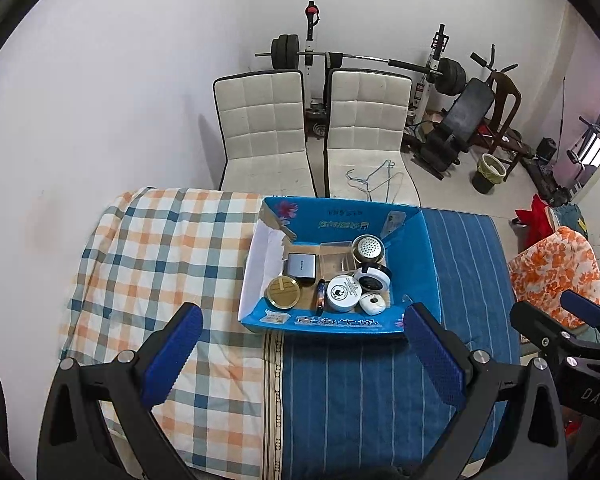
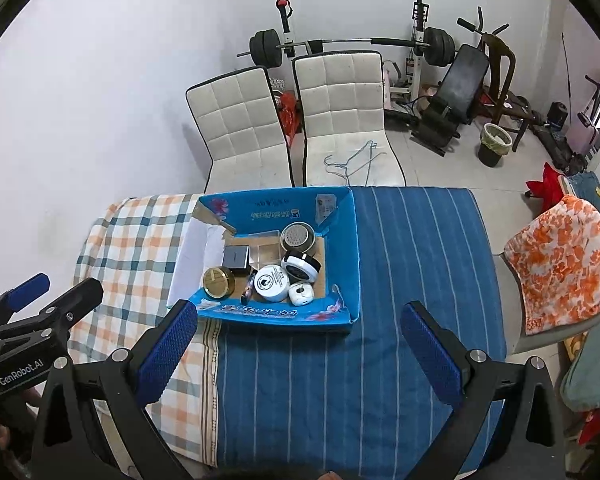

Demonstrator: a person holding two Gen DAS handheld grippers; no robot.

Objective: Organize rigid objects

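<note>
Left hand-held gripper (image 1: 302,352): jaws spread wide, empty, held above the near part of the bed (image 1: 380,392).
Right hand-held gripper (image 2: 298,344): also spread wide and empty, above the blue striped cover; "GenRobot.AI" is printed on the left unit's body in this view.
Box (image 1: 428,248): blue cardboard with white Chinese print, open-topped, at the bed's far edge where the plaid quilt (image 1: 160,248) meets the stripes.
Box contents: gold tin (image 1: 283,292), grey block (image 1: 299,267), white labelled jar (image 1: 343,293), clear tray (image 1: 337,261), perforated round piece (image 1: 368,249), white-and-black disc (image 1: 373,278), small white piece (image 1: 373,303), thin dark tube (image 1: 320,295).
Beyond the bed: two white chairs (image 1: 260,128).
</note>
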